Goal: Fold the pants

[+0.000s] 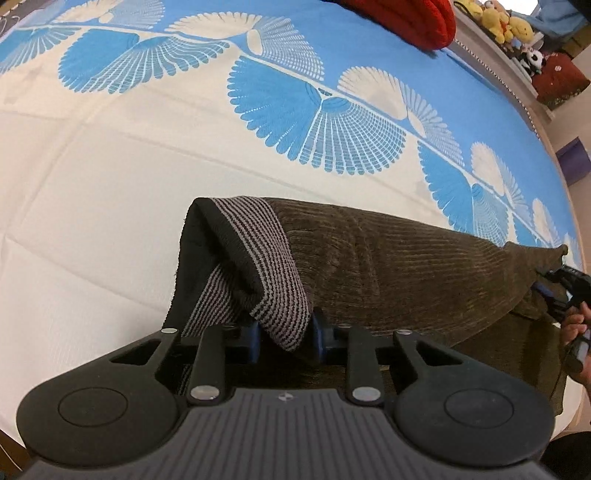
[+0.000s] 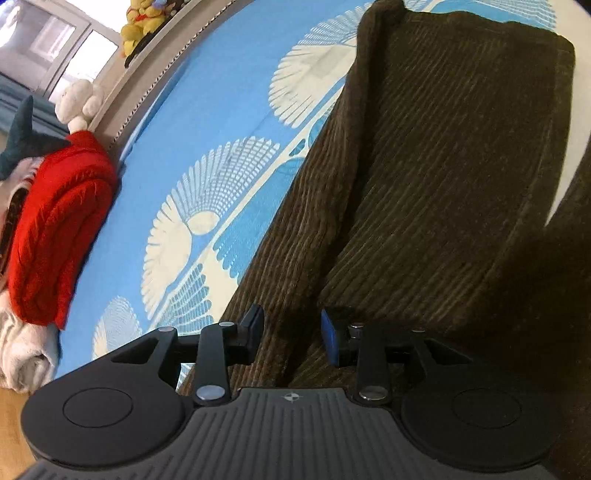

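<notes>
Brown corduroy pants (image 1: 399, 266) lie partly folded on a bed with a blue and cream fan-pattern sheet (image 1: 110, 206). My left gripper (image 1: 286, 338) is shut on the striped grey-and-black waistband (image 1: 258, 266) and holds it lifted and curled. My right gripper (image 2: 291, 332) is shut on a fold of the brown corduroy pants (image 2: 443, 166) at their other end. The right gripper also shows at the right edge of the left wrist view (image 1: 565, 291), pinching the fabric.
A folded red knit sweater (image 2: 55, 229) and a cream cloth (image 2: 22, 350) lie near the bed edge. Plush toys (image 1: 506, 26) sit on a ledge behind the bed. The sheet (image 2: 221, 147) stretches bare past the pants.
</notes>
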A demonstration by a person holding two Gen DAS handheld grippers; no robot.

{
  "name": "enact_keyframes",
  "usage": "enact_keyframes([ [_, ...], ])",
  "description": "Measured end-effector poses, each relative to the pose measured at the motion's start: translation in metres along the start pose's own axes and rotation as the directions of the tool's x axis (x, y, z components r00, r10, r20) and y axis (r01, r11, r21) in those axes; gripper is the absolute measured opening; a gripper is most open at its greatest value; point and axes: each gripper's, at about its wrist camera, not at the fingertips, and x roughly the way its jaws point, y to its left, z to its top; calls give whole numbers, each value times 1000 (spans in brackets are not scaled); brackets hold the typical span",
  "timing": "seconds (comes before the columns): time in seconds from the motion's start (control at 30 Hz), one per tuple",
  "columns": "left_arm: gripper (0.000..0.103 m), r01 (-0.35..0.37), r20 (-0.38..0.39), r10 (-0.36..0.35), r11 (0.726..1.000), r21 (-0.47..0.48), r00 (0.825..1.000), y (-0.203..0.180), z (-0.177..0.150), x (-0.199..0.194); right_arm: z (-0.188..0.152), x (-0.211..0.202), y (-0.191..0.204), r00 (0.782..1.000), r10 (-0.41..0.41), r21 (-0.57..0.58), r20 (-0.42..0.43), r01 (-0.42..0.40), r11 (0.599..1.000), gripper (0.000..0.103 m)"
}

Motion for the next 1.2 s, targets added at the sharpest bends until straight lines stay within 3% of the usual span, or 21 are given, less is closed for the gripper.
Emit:
enact_keyframes([
  [0.1, 29, -3, 4, 3, 1000, 15, 1000, -3, 1, 0, -2, -2, 2, 1000, 6, -17, 12, -6, 1000, 2],
  [0.3, 26, 18, 42, -19, 999, 27, 999, -1, 0, -15, -3, -61, 19, 993, 57, -107, 107, -46, 993, 2],
  [0.4, 24, 42, 77, -42, 999, 3, 996, 9, -4, -31, -10, -105, 20, 994, 40, -159, 102, -23, 987, 1],
  [0.57, 22, 16, 79, -16, 1000, 2, 997, 29, -21, -49, -59, -169, -11, 997, -70, -298, -30, 58, 953, 1],
  [0.63, 22, -24, 34, 23, 999, 36, 999, 34, -28, -44, -85, -170, -35, 975, -153, -375, -161, 83, 923, 0],
  [0.7, 22, -47, -38, 50, 997, 66, 998, 37, -33, -32, -104, -162, -62, 930, -211, -437, -302, 62, 897, 0],
  [0.77, 23, -74, -66, 79, 994, 83, 995, 36, -34, -26, -99, -166, -87, 927, -249, -446, -279, 104, 889, 2],
  [0.87, 27, -60, -64, 62, 998, 32, 996, 37, -27, -25, -62, -184, -126, 967, -196, -278, -165, 145, 949, 4],
  [0.93, 29, -56, -65, 56, 998, -6, 996, 37, -23, -23, -31, -200, -155, 986, -160, -92, -36, 156, 983, 16],
  [1.03, 36, -77, -81, 75, 997, -17, 994, 34, -21, -18, -1, -210, -188, 980, -147, 128, 133, 131, 983, 29],
  [1.2, 40, -95, -98, 93, 995, -19, 991, 32, -20, -9, 22, -185, -227, 971, -152, 331, 186, 84, 940, 33],
])
